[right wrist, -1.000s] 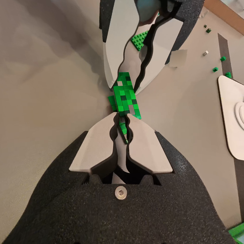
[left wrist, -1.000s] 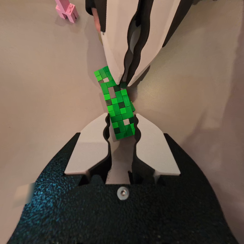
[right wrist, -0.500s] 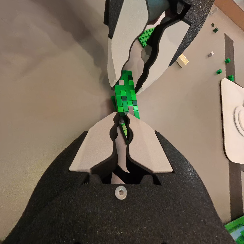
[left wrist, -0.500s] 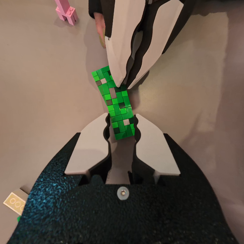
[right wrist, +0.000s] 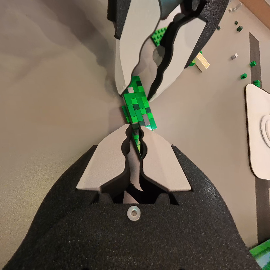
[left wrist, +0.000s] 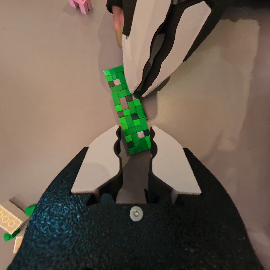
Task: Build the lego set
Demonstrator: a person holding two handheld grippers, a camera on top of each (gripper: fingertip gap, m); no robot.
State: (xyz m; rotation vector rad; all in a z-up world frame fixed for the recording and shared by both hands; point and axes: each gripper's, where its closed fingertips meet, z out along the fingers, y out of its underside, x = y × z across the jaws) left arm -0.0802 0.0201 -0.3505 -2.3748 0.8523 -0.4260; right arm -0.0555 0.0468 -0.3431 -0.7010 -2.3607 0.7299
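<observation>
I see the green tiled brick strip (left wrist: 132,115) suspended above the tan tabletop (left wrist: 43,87), spanning both tools. My left gripper (left wrist: 135,140) straddles the strip's near end; its jaws look slightly off the sides, though blur makes contact hard to confirm. My right gripper (right wrist: 135,131) is clenched on the strip's opposite end, pads pressing a small dark green tile. Up and left of the strip stands a pink brick piece (left wrist: 81,5); down and left lies a beige brick (left wrist: 10,219).

Lighting is dim and warm. Soft overlapping shadows spread across the table surface (left wrist: 43,102) beyond both grippers. Wide-angle distortion bends the frame edges. Slight motion blur softens detail; glare is minimal.
</observation>
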